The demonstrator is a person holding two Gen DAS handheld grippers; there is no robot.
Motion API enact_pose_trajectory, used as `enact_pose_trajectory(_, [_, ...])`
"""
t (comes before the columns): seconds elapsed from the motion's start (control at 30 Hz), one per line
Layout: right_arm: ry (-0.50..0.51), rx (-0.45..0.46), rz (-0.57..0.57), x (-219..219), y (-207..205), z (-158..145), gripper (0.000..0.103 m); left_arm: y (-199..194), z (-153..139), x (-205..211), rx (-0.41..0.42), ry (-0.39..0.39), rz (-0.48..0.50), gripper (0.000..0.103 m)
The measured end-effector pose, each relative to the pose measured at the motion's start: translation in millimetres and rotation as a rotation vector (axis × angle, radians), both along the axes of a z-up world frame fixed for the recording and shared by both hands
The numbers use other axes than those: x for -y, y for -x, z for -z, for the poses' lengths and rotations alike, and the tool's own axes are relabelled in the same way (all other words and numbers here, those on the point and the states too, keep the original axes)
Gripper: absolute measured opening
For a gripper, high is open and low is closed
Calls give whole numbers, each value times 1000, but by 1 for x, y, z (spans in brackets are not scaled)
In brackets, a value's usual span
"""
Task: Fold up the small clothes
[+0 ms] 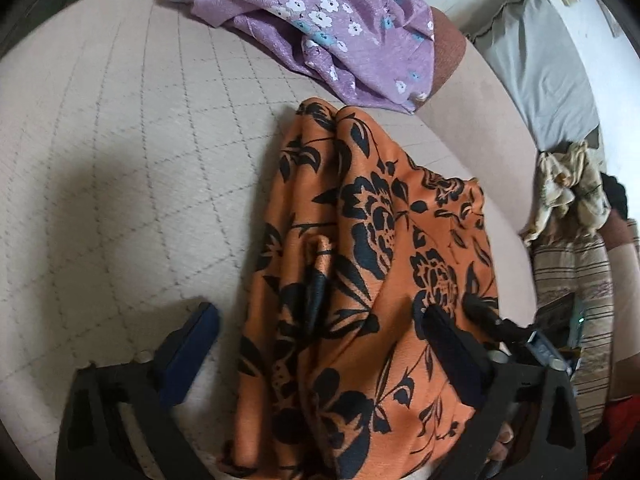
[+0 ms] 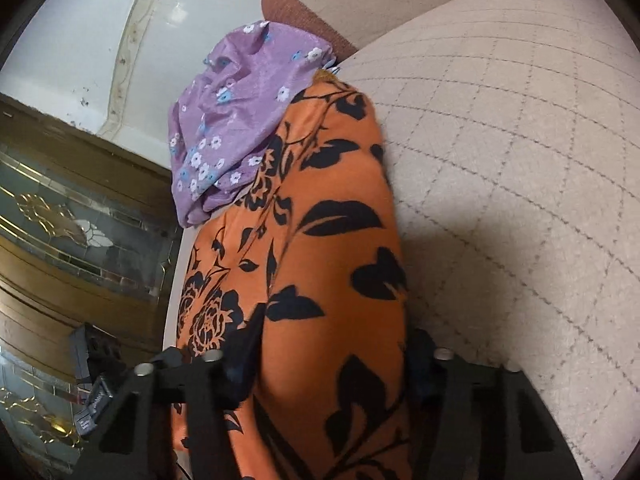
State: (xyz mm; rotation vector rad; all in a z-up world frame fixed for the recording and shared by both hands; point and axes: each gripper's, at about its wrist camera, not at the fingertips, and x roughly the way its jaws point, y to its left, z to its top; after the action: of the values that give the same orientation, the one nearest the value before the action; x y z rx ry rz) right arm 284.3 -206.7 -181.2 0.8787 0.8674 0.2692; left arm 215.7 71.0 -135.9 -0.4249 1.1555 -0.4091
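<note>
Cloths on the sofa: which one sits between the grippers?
The orange cloth with black flowers. The purple cloth with white and blue flowers lies farther back, away from both grippers.

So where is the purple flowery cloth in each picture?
Left wrist view: the purple flowery cloth lies crumpled at the top, beyond the far end of the orange cloth.
Right wrist view: it sits up and left of centre, at the edge of the cream quilted cushion.
Shared landmark: the orange cloth with black flowers runs up the middle of both pictures.
</note>
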Motion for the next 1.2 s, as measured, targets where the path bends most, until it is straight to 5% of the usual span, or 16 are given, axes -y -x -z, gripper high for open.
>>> enact_pose_trajectory(0.07, [8,13,9,0,3,-1,50,0,4,-1,-15,43,8,55])
enact_pose_trajectory(0.13, [41,24,18,-3,6,-6,47,0,8,-4,-30,103,2,48])
enact_pose_trajectory(0.27, [85,38,28,-9,7,-16,43,6,1,0,6,83,14,39])
enact_pose_trajectory(0.77, [160,99,77,9,57,-71,40,22,-44,34,113,94,151,34])
enact_pose_trajectory(1.03, [187,71,65,36,140,-84,40,66,-43,62,115,-7,270,34])
enact_pose_trajectory(1.2, [142,18,68,43,176,-50,41,73,-20,51,131,-164,247,35])
